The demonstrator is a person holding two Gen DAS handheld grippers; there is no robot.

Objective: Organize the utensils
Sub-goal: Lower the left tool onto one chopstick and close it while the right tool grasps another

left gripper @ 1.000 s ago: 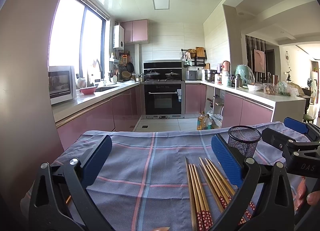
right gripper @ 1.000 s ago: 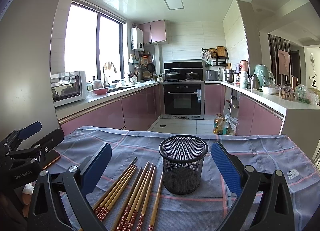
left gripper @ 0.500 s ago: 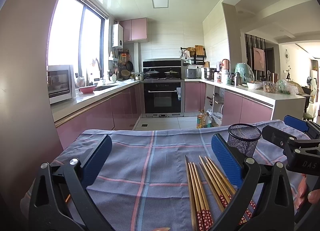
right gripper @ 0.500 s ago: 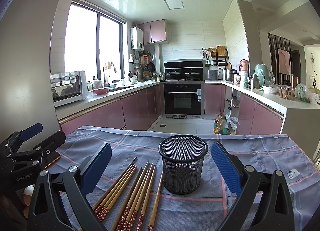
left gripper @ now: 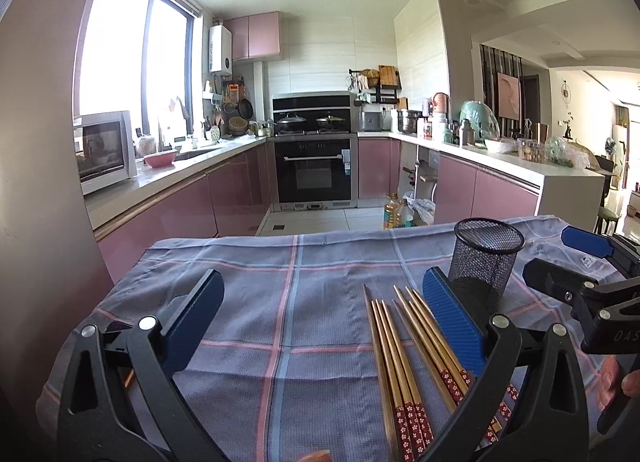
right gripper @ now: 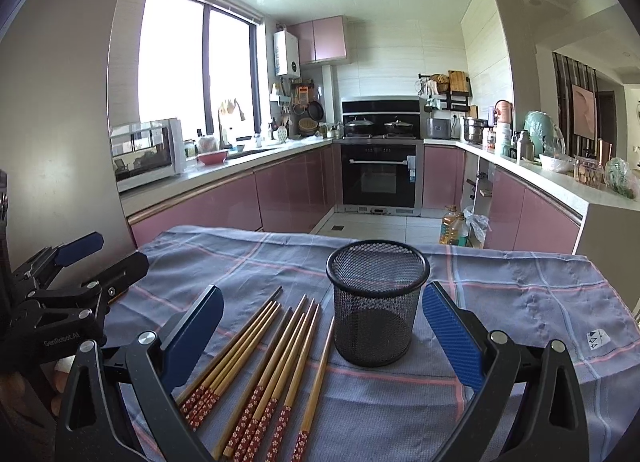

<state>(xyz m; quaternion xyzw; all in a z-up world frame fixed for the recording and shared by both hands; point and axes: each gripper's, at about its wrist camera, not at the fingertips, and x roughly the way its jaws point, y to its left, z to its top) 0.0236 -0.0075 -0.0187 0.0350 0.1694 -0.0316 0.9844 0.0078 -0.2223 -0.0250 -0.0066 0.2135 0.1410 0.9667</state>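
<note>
Bamboo chopsticks loose left of mesh cup: light, stiff, slick. I'd pinch mid-shaft. Left gripper, right gripper both gaping wide, empty.

Surface draped in a grey-blue checked cloth with pink and pale blue lines, wrinkled toward the right edge, small white label near that corner. Directly on the cloth: an empty black mesh cup, upright, and just to its left a loose row of wooden chopsticks, red flowered ends nearest the camera, tips pointing away.
</note>
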